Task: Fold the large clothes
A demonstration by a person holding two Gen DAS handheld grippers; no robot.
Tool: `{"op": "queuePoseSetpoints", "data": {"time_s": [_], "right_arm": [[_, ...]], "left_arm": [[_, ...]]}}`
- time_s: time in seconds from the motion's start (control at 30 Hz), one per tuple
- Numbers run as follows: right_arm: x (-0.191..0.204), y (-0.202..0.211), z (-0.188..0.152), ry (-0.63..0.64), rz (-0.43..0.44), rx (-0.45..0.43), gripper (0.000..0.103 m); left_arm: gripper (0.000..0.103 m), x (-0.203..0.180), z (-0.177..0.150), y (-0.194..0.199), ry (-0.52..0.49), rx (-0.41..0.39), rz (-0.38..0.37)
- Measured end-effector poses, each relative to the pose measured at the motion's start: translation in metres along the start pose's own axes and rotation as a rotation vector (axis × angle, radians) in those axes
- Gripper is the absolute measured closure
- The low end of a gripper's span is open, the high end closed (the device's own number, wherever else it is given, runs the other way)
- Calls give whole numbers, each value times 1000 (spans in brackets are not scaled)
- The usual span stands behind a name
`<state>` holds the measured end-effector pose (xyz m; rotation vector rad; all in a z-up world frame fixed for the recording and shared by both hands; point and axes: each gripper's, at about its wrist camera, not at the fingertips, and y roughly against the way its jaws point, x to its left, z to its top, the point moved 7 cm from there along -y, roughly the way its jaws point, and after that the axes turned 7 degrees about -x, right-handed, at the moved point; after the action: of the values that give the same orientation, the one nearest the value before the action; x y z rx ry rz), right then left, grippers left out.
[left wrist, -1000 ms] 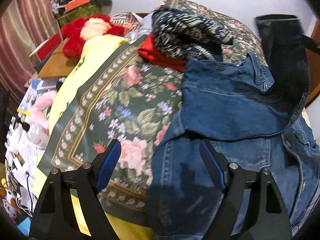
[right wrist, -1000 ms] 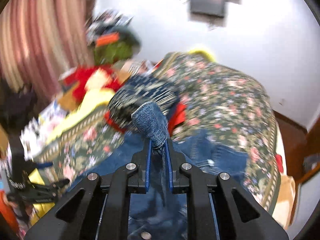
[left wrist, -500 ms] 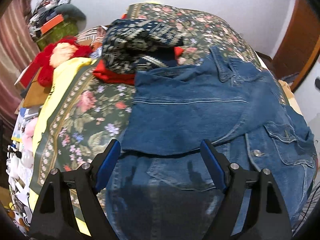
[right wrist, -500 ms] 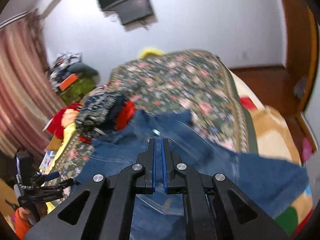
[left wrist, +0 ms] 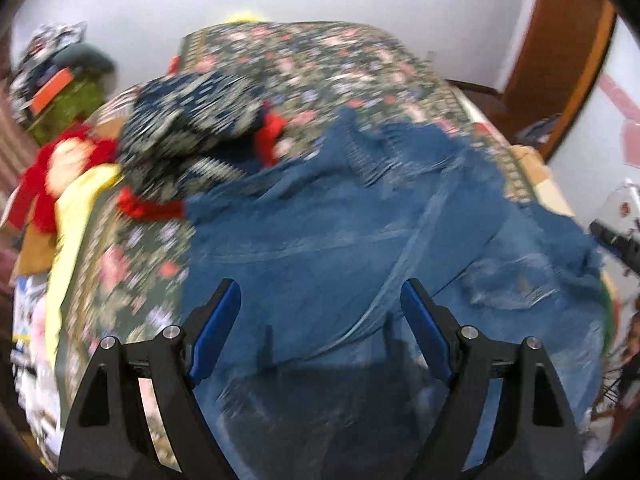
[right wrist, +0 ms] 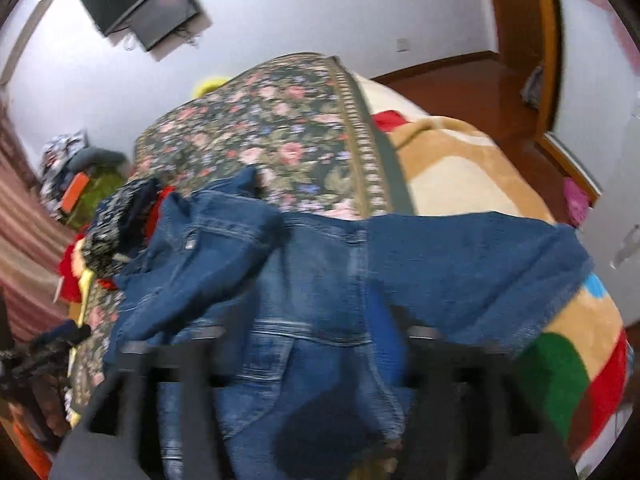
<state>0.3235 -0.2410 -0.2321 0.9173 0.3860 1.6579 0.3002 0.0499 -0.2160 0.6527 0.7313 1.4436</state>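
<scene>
Two wrist views angled down, close over the same denim jacket (left wrist: 340,232).

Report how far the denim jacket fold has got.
Done: one sleeve lies folded across the blue denim jacket on the floral bedspread. In hand: nothing; right gripper jaws have just opened, left gripper open. Left: the other sleeve and body folds.

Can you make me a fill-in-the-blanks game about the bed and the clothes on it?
1. The big blue garment spread on the bed is a ____ jacket.
2. The bedspread under it has a pattern of ____.
3. The left hand-held gripper has its jaws ____, with nothing between them.
4. Beside the jacket, the dark patterned cloth lies on top of something ____ in colour.

Missing words: denim; flowers; open; red
</scene>
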Motion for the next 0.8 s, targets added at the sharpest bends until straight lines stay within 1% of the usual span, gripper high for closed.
{"op": "queuePoseSetpoints", "data": {"time_s": [0.03,0.1,0.2,0.3,0.4,0.47,0.53,0.57,0.6,0.63,0.67,0.7,0.73,0.77,0.8], "right_arm": [[-5,3,0,-1,-18,-9,24],[-10,6,-2,7,-37,-6,22],[-18,5,-4,-1,-48,19,21],[-29,5,-6,-21,-61,33,21],[-39,7,-7,-35,-82,34,21],[-46,9,-8,-46,-91,33,21],[-54,10,-10,-68,-92,39,21],[-56,10,-10,-75,-92,43,21],[-59,10,-11,-83,-94,47,21],[-63,10,-12,-89,-97,50,21],[-66,10,-14,-92,-102,51,21],[-67,10,-14,-94,-105,52,21],[-70,10,-15,-98,-108,54,21],[-71,9,-15,-102,-110,56,21],[-73,10,-15,-109,-111,56,21]], "left_arm": [[18,-8,8,-3,-5,2,-30],[17,-30,25,-15,-13,18,-103],[17,-63,45,-41,-51,72,-200],[17,-92,56,-70,-81,135,-252],[17,-116,65,-98,-86,190,-306],[17,-127,70,-119,-84,220,-321],[17,-131,75,-140,-78,233,-299],[17,-132,77,-147,-76,226,-278],[26,-132,81,-155,-81,205,-246],[39,-131,83,-160,-85,198,-231],[46,-133,84,-164,-83,204,-241],[61,-135,83,-167,-63,216,-279],[68,-136,83,-166,-42,222,-311],[69,-136,83,-163,-30,215,-327],[75,-137,84,-161,-35,200,-330]]}}
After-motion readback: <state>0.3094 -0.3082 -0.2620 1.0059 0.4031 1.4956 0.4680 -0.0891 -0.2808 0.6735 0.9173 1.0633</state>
